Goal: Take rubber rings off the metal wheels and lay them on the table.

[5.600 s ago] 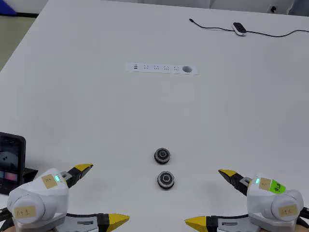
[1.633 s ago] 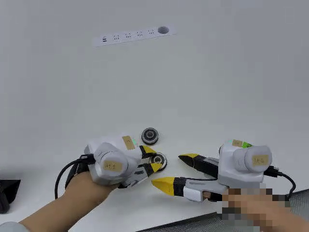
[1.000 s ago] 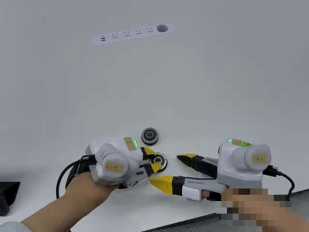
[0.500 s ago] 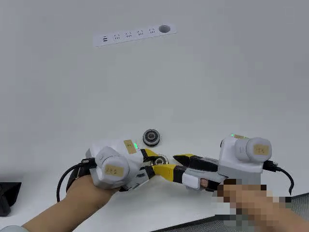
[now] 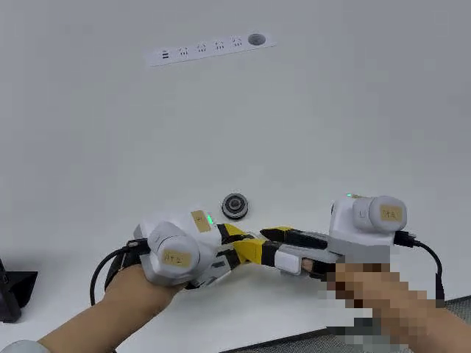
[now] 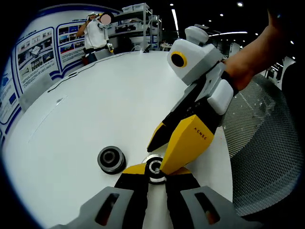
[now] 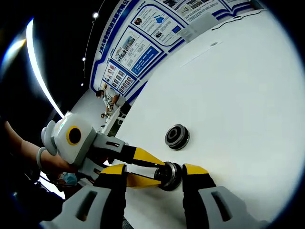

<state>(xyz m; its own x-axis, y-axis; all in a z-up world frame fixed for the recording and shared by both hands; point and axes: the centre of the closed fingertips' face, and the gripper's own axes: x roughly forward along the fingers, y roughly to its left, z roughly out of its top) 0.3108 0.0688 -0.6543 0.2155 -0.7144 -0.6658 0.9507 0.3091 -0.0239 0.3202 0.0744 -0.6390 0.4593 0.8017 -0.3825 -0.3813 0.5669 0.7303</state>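
Note:
Two small metal wheels with black rubber rings are on the white table (image 5: 309,132). One wheel (image 6: 155,166) sits between my left gripper's yellow tips; the left gripper (image 6: 153,169) is shut on it low over the table. My right gripper (image 7: 155,171) comes in from the right and stands open, its jaws on either side of that same wheel (image 7: 169,175), the right tip close against it. In the head view the left gripper (image 5: 240,245) and right gripper (image 5: 263,242) meet tip to tip and hide the held wheel. The second wheel (image 5: 235,206) lies free just beyond them.
A white power strip (image 5: 210,48) lies far back on the table. A dark device (image 5: 10,294) stands at the near left edge. A mesh chair (image 6: 257,143) is off the table's near side. People stand by poster boards (image 6: 33,52) in the background.
My right gripper has moved left until its jaws straddle the wheel held by the left gripper. The left gripper has stayed shut on that wheel. The free wheel has not moved.

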